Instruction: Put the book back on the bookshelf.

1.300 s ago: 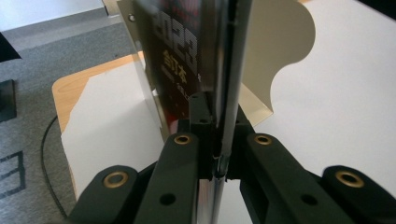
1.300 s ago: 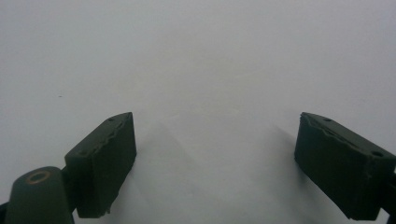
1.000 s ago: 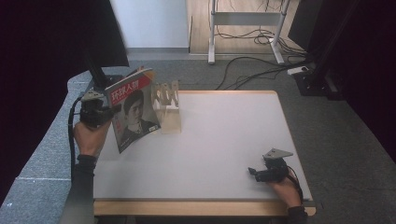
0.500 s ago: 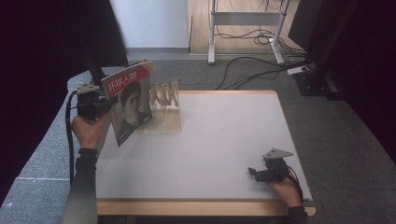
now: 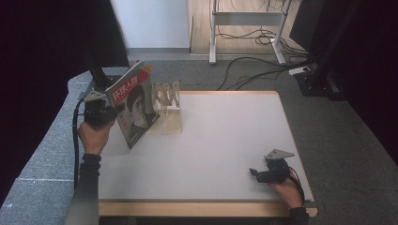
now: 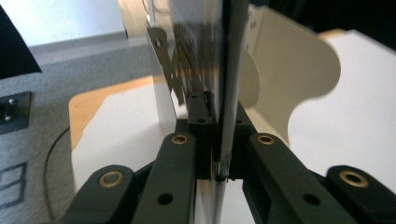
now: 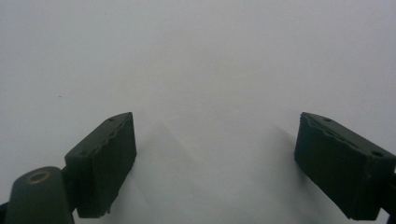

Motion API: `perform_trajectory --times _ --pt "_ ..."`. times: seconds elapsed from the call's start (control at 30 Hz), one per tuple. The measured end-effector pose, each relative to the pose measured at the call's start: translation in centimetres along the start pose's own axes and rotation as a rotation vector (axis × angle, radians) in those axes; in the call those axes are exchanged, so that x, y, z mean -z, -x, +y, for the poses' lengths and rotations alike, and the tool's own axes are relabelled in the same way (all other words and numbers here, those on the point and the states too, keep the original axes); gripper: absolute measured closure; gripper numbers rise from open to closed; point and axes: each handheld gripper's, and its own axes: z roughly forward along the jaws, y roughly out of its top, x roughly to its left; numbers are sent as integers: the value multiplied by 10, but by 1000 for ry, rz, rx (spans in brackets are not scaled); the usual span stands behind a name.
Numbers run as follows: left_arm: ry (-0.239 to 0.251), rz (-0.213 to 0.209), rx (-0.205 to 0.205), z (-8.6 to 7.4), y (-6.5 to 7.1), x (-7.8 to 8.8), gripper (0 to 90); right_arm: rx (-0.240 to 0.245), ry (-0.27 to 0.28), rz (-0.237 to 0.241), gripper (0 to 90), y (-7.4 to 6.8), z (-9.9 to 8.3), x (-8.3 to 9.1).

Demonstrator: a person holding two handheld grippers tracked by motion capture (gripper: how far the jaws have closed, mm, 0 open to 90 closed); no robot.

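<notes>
Magazine (image 5: pixel 133 108) is pinched along its edge by the left gripper (image 5: pixel 111 112), jaws pressed tight on it in the left gripper view (image 6: pixel 224 93), held upright and tilted off the table (image 5: pixel 225 136) at the left side. It hangs just beside the clear slotted rack (image 5: pixel 168 101), likely lined up so it can slide into a slot standing on edge; the edge grip keeps the cover free. Right gripper (image 5: pixel 257 173) rests near the front right corner, jaws spread with nothing between them (image 7: pixel 215 154), parked out of the way. Table is plain white with a wood rim. Grey carpet around it, cables (image 5: pixel 253 65) on the floor behind, a metal desk frame (image 5: pixel 246 21) beyond.
</notes>
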Motion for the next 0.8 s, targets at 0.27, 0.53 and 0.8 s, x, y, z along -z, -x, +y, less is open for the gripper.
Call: perform_trajectory --times 0.27,0.53,0.8 --pt "-68 0 -30 -13 2 -2 770 1 -1 1 119 0 0 0" --pt "-8 12 6 -14 0 -7 866 0 -1 0 118 0 0 0" --pt "4 11 15 -20 -3 -9 770 1 -1 1 119 0 0 0"
